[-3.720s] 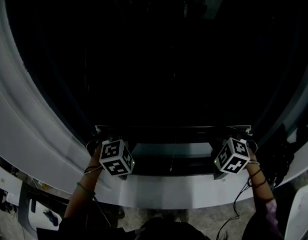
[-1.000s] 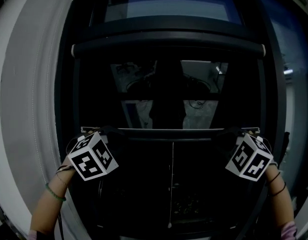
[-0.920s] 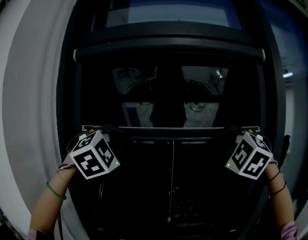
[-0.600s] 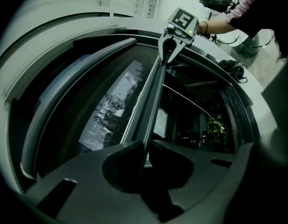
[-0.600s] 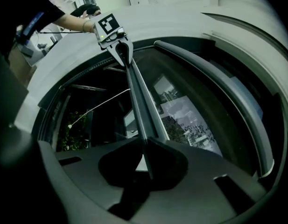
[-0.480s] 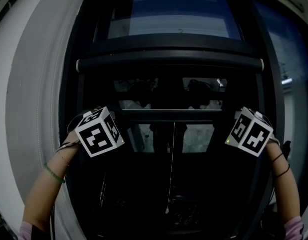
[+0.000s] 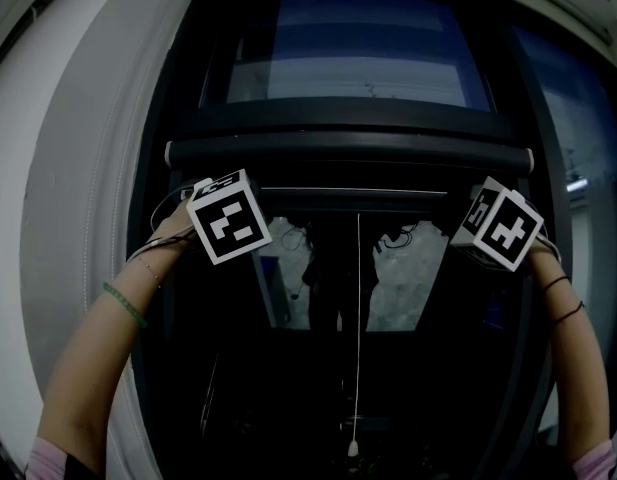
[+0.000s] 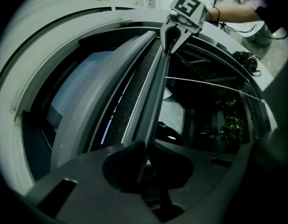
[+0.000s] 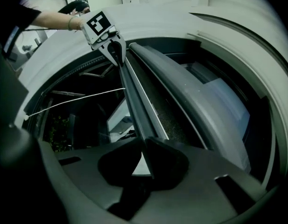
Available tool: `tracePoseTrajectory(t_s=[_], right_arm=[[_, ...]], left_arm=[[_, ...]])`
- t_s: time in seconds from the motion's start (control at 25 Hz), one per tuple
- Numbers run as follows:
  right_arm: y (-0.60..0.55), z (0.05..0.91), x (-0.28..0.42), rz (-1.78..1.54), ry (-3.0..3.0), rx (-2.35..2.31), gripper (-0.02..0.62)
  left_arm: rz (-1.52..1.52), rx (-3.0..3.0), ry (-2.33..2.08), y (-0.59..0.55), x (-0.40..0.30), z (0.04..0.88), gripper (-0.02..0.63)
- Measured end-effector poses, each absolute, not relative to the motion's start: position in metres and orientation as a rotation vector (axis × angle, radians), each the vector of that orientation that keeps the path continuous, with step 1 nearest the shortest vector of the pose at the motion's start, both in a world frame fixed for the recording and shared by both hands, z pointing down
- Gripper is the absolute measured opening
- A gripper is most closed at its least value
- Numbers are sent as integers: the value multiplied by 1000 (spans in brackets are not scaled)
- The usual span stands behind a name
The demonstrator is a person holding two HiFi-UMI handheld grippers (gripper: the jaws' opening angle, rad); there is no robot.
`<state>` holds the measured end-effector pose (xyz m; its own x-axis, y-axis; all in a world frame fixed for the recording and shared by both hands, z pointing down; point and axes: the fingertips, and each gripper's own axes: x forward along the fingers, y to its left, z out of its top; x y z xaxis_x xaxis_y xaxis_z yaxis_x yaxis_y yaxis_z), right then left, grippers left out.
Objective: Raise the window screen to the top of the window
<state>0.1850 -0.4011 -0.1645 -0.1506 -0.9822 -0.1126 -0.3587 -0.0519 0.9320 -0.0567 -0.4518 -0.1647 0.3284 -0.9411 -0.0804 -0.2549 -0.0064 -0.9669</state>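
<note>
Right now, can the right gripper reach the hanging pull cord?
Probably not yet: the right gripper is shut on the screen bar, and the pull cord hangs apart at mid-window. Nothing else blocks it.

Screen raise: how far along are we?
Mostly done: the screen bar sits just under the top housing, with only a narrow strip of mesh showing between them. In hand: the left gripper and right gripper are each shut on one end of the bar. Left: likely close that last gap, then let go.
</note>
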Motion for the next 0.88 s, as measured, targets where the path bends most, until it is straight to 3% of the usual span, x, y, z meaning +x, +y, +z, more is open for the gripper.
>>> tracePoseTrajectory(t_s=[0.56, 0.88], right_arm=[[-396, -215, 181, -1255, -1599, 1609, 57], [-378, -194, 177, -1304, -1950, 1664, 78]], left_arm=[[-681, -1551, 1255, -451, -69, -210, 52], [-326, -1596, 1264, -429, -67, -216, 61]])
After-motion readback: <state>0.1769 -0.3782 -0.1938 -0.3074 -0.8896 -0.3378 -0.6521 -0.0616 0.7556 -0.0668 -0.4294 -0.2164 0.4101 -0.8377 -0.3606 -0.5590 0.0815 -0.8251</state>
